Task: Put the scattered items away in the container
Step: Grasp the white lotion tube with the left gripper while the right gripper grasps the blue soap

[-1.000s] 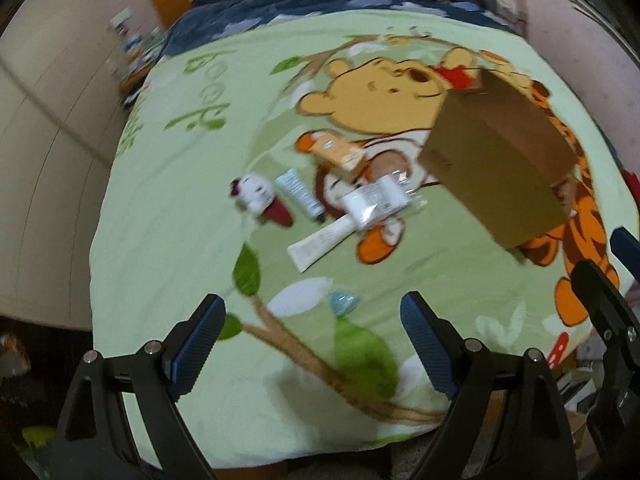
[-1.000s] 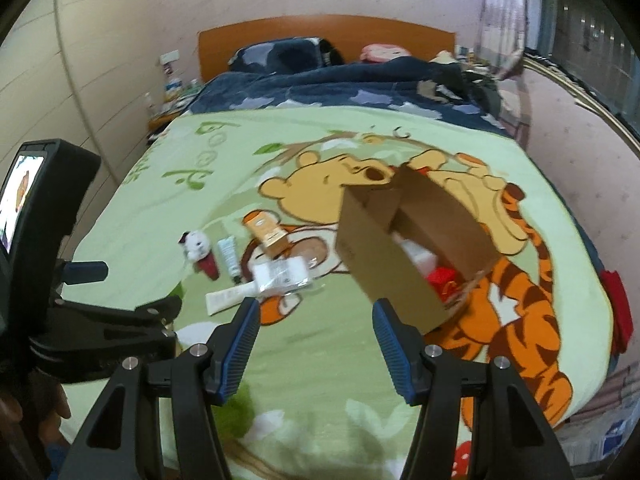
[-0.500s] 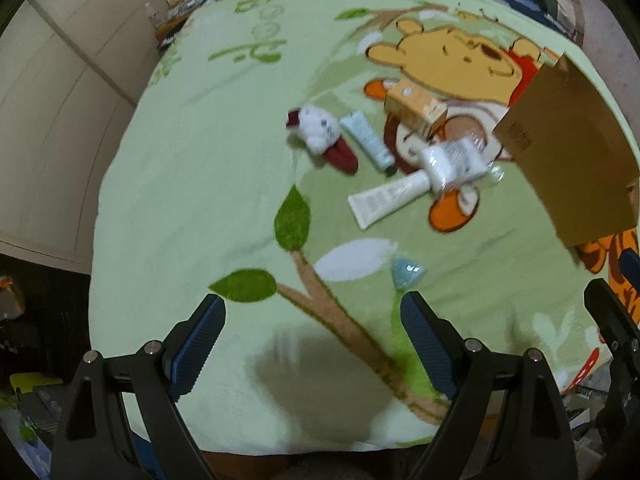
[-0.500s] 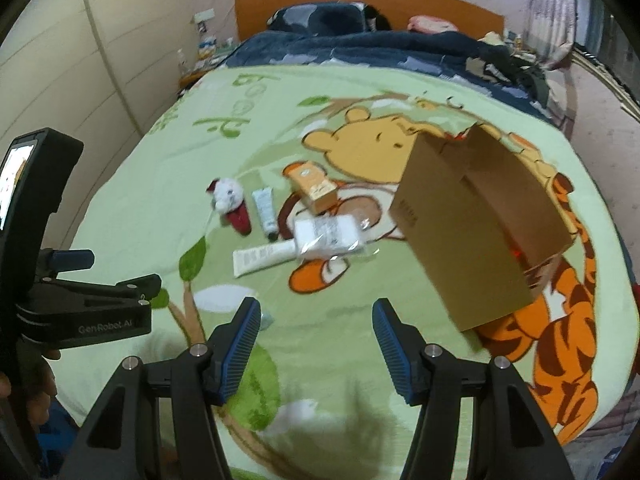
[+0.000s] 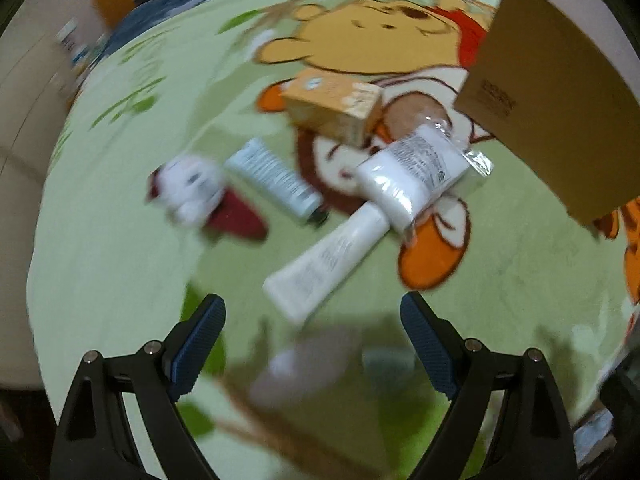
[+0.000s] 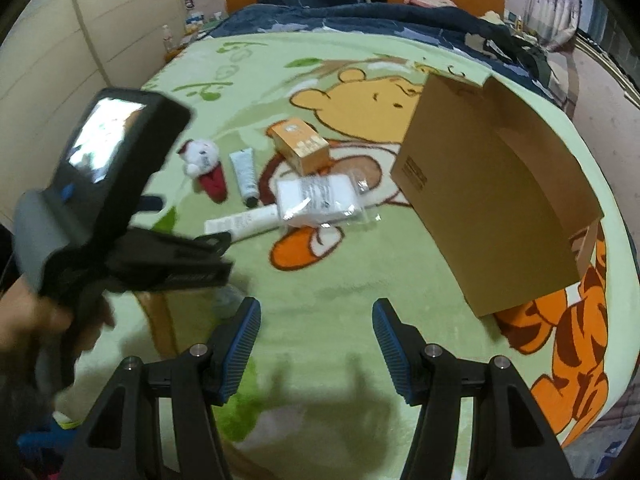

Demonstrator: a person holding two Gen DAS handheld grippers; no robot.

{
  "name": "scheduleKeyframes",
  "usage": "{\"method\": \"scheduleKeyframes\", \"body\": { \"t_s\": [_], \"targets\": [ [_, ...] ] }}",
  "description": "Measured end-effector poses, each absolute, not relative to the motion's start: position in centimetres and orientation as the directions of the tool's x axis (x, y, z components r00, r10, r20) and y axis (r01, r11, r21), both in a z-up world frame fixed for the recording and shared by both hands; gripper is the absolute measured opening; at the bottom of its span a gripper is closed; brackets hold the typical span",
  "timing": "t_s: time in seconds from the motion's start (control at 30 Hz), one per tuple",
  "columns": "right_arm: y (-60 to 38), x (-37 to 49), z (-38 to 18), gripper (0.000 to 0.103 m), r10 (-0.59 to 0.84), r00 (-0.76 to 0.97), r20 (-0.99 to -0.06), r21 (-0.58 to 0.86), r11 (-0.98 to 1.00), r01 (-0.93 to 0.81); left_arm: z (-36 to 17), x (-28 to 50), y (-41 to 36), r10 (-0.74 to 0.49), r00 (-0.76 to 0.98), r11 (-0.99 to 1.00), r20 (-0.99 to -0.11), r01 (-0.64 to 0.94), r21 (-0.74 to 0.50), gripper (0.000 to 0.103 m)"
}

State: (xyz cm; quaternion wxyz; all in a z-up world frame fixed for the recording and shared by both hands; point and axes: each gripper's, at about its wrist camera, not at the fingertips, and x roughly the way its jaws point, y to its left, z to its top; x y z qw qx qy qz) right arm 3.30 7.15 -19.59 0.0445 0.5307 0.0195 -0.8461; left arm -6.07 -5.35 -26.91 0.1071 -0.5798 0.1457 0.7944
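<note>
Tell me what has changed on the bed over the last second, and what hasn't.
Both grippers have come down toward the blanket; the left gripper now hangs just short of the white tube, the right gripper over bare blanket. Neither has taken hold of anything, and both sets of fingers stand as wide as before. The plush toy, teal tube, orange box, wrapped white pack and cardboard box lie where they were.
</note>
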Motion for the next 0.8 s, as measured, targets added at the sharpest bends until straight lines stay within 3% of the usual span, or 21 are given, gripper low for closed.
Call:
{"method": "scheduleKeyframes", "body": {
  "t_s": [0.17,0.27,0.43,0.53,0.6,0.7,0.8],
  "targets": [
    [7.7,2.8,-21.4,0.060,-0.046,-0.414,-0.909,0.015,-0.997,0.077,-31.2,-8.2,-3.3,0.011,-0.267,-0.885,-0.964,-0.452,0.115,0.090],
    [7.6,2.3,-22.1,0.060,-0.048,-0.409,-0.911,0.018,-0.997,0.076,-33.1,-9.0,-3.2,-0.006,-0.244,-0.879,-0.970,-0.461,0.122,0.090],
    [7.1,1.3,-23.0,0.060,-0.057,-0.411,-0.910,0.021,-0.996,0.091,-34.4,-9.7,-4.1,0.064,-0.212,-0.906,-0.975,-0.421,0.032,0.089],
    [6.7,1.0,-23.5,0.060,-0.063,-0.417,-0.907,0.021,-0.994,0.104,-34.1,-9.5,-4.6,0.092,-0.223,-0.917,-0.970,-0.398,0.004,0.069],
    [6.2,0.9,-24.1,0.060,-0.071,-0.418,-0.906,0.022,-0.992,0.122,-33.8,-9.2,-4.8,0.094,-0.230,-0.920,-0.969,-0.392,0.004,0.050],
    [5.0,0.8,-25.5,0.060,-0.103,-0.400,-0.911,0.037,-0.985,0.168,-33.4,-8.9,-5.4,0.089,-0.235,-0.930,-0.968,-0.367,0.003,0.041],
    [3.0,0.7,-27.1,0.060,-0.142,-0.388,-0.911,0.048,-0.969,0.242,-33.2,-8.4,-6.5,0.070,-0.234,-0.953,-0.970,-0.305,0.004,0.041]
  ]
}}
